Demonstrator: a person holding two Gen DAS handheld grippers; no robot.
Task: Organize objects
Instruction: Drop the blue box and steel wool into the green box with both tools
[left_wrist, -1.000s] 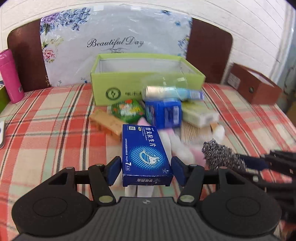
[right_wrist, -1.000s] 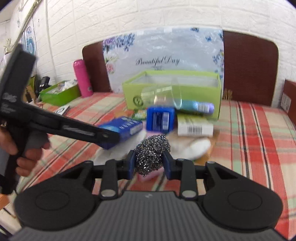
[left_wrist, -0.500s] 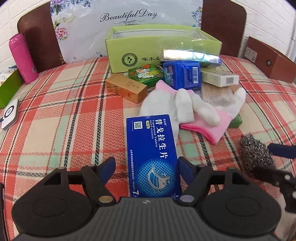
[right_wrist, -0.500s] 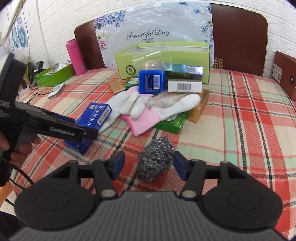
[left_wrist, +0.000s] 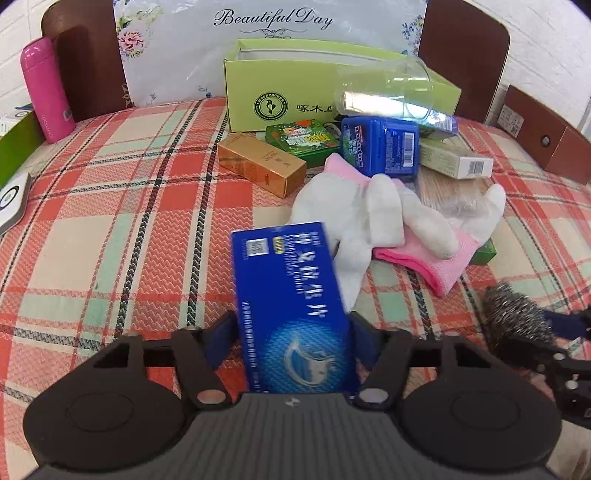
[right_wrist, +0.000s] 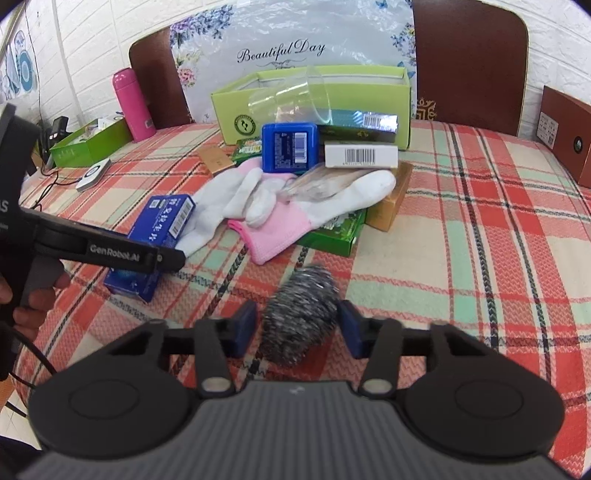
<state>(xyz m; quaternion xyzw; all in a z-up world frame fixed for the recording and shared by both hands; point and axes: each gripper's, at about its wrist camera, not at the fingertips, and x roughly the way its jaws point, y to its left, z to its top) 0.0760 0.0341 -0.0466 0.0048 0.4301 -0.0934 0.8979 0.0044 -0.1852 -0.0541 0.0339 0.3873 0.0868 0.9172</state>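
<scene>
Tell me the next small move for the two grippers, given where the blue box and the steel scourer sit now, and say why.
Probably finish closing both. The left gripper straddles the blue box and the right gripper straddles the steel scourer; both sets of jaws are closing, yet slim gaps show beside the pads. Once gripped, both could go to the open green box behind the pile.

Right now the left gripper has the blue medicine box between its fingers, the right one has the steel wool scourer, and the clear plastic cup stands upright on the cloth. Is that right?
Not quite. The clear plastic cup lies on its side, atop the pile against the green box, as the right wrist view shows. The rest holds: the blue medicine box sits between the left gripper's closing fingers, the steel wool scourer between the right gripper's.
</scene>
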